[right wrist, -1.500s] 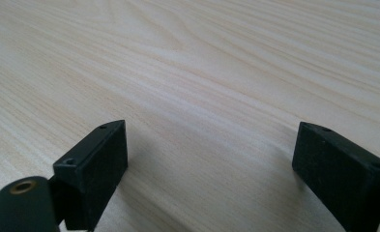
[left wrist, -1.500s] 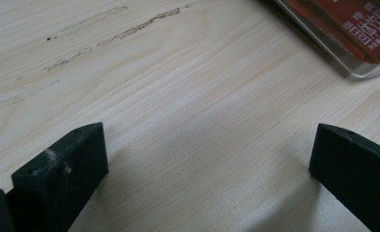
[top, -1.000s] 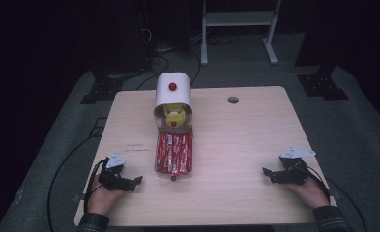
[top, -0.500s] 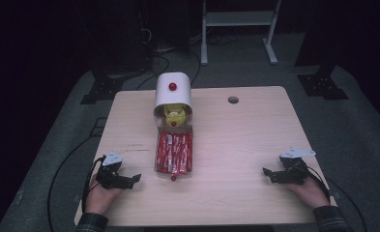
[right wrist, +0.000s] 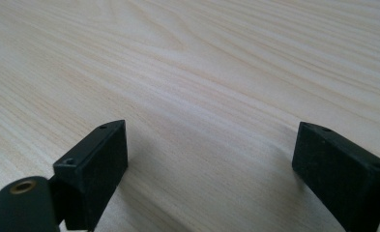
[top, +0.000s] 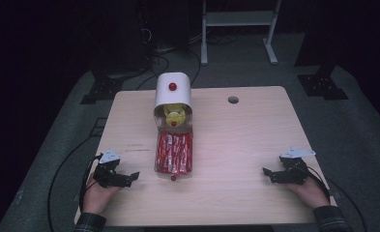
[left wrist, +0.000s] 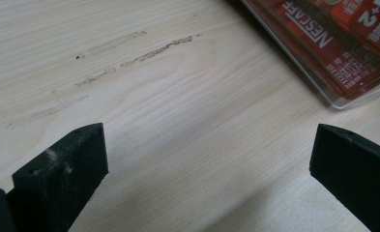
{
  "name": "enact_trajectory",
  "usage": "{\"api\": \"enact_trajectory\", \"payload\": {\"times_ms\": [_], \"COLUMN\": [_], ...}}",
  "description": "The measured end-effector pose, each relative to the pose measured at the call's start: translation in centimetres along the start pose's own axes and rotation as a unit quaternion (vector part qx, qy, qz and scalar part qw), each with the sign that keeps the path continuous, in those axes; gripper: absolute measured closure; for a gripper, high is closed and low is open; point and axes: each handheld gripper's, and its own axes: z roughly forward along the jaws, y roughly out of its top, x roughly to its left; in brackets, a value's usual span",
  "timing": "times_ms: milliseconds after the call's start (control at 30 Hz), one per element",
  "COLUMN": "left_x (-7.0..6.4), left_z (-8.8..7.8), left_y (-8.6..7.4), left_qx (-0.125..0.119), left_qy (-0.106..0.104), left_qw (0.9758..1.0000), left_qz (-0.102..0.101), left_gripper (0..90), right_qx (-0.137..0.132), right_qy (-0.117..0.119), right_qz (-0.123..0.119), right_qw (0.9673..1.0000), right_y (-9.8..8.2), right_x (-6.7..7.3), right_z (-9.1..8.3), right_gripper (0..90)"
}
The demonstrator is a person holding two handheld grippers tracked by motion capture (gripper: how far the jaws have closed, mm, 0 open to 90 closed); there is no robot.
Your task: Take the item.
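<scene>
A white dome-shaped container (top: 172,92) with a red knob lies at the table's middle back, with something yellow (top: 174,115) in its open front. A clear tray (top: 173,152) of red Nescafe sachets extends from it toward me, and its corner (left wrist: 344,46) appears at the top right of the left gripper view. My left gripper (top: 125,178) rests on the table left of the tray, open, nothing between its jaws (left wrist: 207,164). My right gripper (top: 270,174) rests at the front right, open over bare wood (right wrist: 209,164).
The wooden table (top: 236,140) has a round cable hole (top: 233,99) at the back right. Faint scuff marks (left wrist: 129,53) cross the wood ahead of the left gripper. A white metal frame (top: 238,19) and black stands (top: 320,82) sit on the floor behind.
The left gripper has drifted slightly to the left. The right gripper, the container and the tray have not moved.
</scene>
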Motion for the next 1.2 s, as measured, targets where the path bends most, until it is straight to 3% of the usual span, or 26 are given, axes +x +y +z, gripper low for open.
{"api": "enact_trajectory", "payload": {"times_ms": [300, 1200], "left_x": [0.0, -1.3], "left_z": [-0.3, -1.2], "left_y": [0.6, 3.6], "left_qx": [-0.009, -0.03], "left_qy": [-0.009, -0.02], "left_qw": [0.9999, 0.9993], "left_qz": [-0.007, 0.01], "left_gripper": [0.0, 3.6], "right_qx": [0.0, 0.0], "right_qy": [0.0, 0.0], "right_qz": [0.0, -0.001], "right_qw": [1.0, 1.0], "right_y": [0.0, 0.0], "right_x": [0.0, 0.0], "right_z": [0.0, 0.0], "right_gripper": [11.4, 11.4]}}
